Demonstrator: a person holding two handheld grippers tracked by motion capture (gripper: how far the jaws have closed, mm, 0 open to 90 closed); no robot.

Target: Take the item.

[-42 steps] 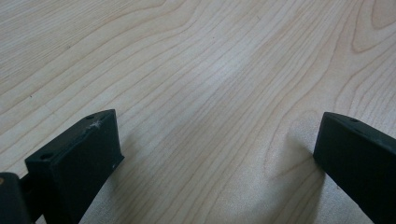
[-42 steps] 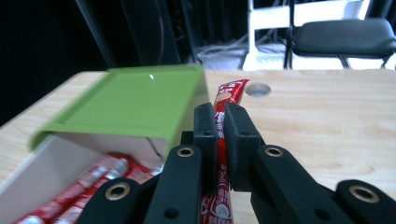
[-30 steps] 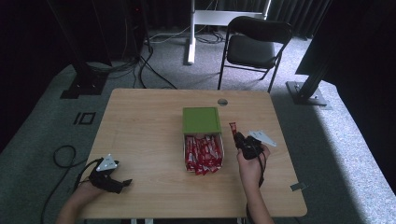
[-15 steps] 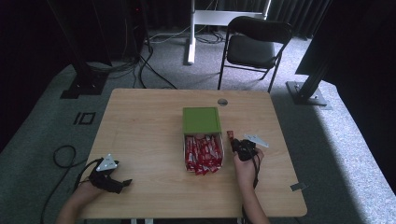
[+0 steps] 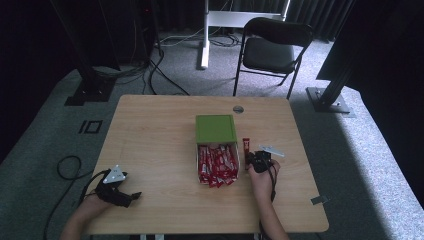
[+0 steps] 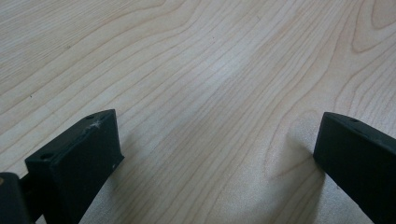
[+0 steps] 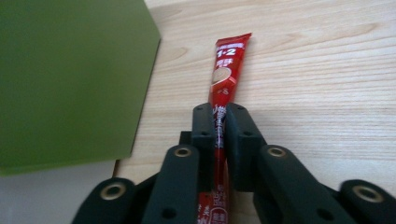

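A red stick sachet [image 7: 229, 60] lies along the table, just right of the green box lid [image 7: 70, 79]. My right gripper [image 7: 219, 116] is shut on its near half; the jaws have just eased apart a little, with the sachet still between the pads. From above, the sachet [image 5: 246, 146] and right gripper [image 5: 251, 158] sit beside the open box [image 5: 236, 159] holding several red sachets, its green lid [image 5: 215, 129] folded back. My left gripper [image 5: 131, 196] rests at the table's front left, open, with bare wood between the fingers of the left gripper [image 6: 219, 154].
The wooden table [image 5: 150, 135] has a small round grommet [image 5: 238, 109] near its far edge. A folding chair [image 5: 272, 47] stands beyond the table. A bit of tape [image 5: 319, 200] lies near the front right corner.
My right gripper has come down with the sachet, from held up and tilted to lying on the table beside the box. The left gripper has stayed put.
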